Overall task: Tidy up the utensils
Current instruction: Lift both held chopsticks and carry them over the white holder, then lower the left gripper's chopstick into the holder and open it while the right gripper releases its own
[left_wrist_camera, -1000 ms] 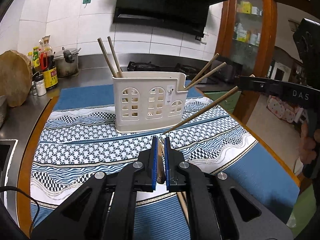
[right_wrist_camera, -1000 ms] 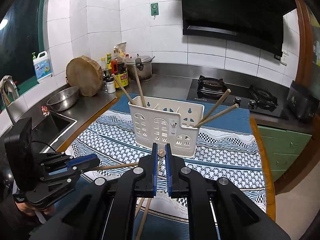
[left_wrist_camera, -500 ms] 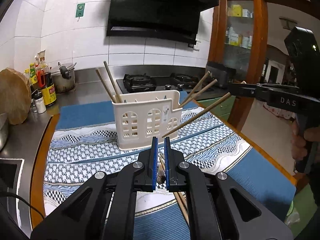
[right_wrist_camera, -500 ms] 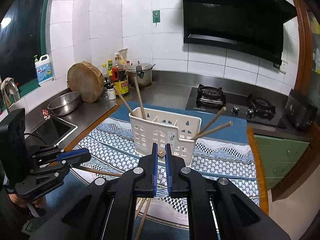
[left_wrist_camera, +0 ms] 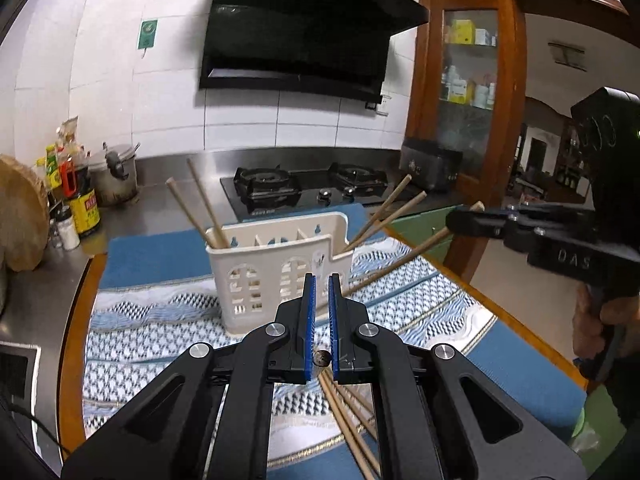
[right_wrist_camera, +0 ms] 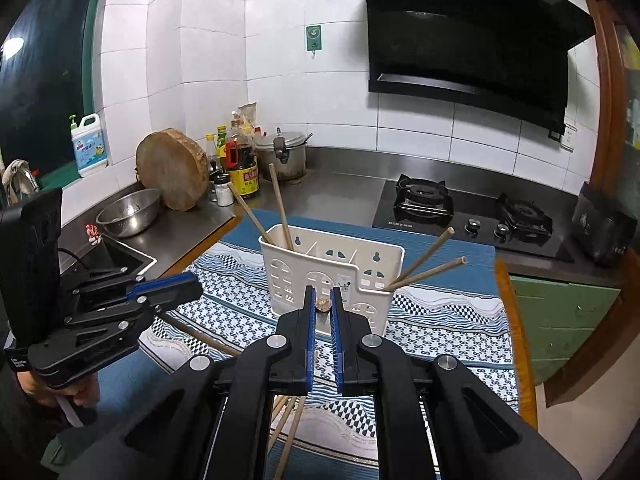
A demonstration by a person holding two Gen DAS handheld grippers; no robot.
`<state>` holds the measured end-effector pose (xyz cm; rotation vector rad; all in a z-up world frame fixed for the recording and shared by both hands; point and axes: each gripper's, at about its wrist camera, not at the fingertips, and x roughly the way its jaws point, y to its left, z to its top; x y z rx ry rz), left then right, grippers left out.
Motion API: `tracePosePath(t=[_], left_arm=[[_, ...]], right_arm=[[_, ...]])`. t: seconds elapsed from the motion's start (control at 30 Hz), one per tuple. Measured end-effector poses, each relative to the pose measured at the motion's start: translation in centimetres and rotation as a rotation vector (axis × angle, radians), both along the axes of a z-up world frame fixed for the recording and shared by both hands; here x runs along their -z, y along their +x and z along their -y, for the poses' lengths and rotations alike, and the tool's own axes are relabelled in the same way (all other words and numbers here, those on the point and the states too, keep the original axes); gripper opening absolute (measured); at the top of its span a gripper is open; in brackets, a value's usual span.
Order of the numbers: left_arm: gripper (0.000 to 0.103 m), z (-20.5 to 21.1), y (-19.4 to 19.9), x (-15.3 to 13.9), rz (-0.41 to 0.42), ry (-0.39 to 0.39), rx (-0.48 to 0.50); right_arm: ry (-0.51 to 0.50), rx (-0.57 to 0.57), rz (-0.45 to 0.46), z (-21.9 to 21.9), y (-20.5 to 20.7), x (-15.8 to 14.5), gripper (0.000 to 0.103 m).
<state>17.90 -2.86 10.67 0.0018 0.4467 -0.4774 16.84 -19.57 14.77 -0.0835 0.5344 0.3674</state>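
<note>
White-tiled kitchen, steel surface point(right_wrist_camera: 344, 184) under a blue patterned cloth point(right_wrist_camera: 440, 320); cream utensil holder point(right_wrist_camera: 328, 276) stands on it with chopsticks leaning inside; left claw point(left_wrist_camera: 322, 292) and right claw point(right_wrist_camera: 323, 300) each clamp one chopstick point(left_wrist_camera: 400, 262).

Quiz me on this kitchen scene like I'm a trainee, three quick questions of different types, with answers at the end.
1. True or false: the white plastic utensil holder lies tipped on its side.
2. How many wooden chopsticks stand in the holder? A two, B four, C six.
3. Fill in: the left gripper and the right gripper are each shut on one ____.

Key: 1 false, it stands upright on the patterned cloth. 2 B, two at each end. 3 chopstick; the right gripper's held chopstick shows in the left wrist view.
</note>
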Motion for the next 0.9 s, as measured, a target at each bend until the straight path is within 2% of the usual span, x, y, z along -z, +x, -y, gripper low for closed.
tracePosePath(t=[0.13,0.33,0.47,0.67,0.9], left_arm=[[0.005,1.0,0.7,0.0,0.042,0.000,0.000],[0.006,2.0,0.5,0.7,0.058,0.038,0.029],[0.005,1.5,0.0,0.8,0.053,0.036,0.024],[0.005,1.2,-0.4,0.1,0.067,0.039,0.029],[0.005,1.2,-0.4,-2.1,0.097,0.050,0.060]], right_arm=[[-0.003,0.009,0.002,0.3,0.2,0.1,0.007],[-0.008,0.019,-0.001,0.7,0.4,0.4,0.007],[-0.003,0.019,-0.002,0.8,0.4,0.4,0.007],[-0.001,0.008,0.011,0.7,0.3,-0.4,0.007],[-0.001,-0.005,0.031,0.5,1.1,-2.2,0.007]])
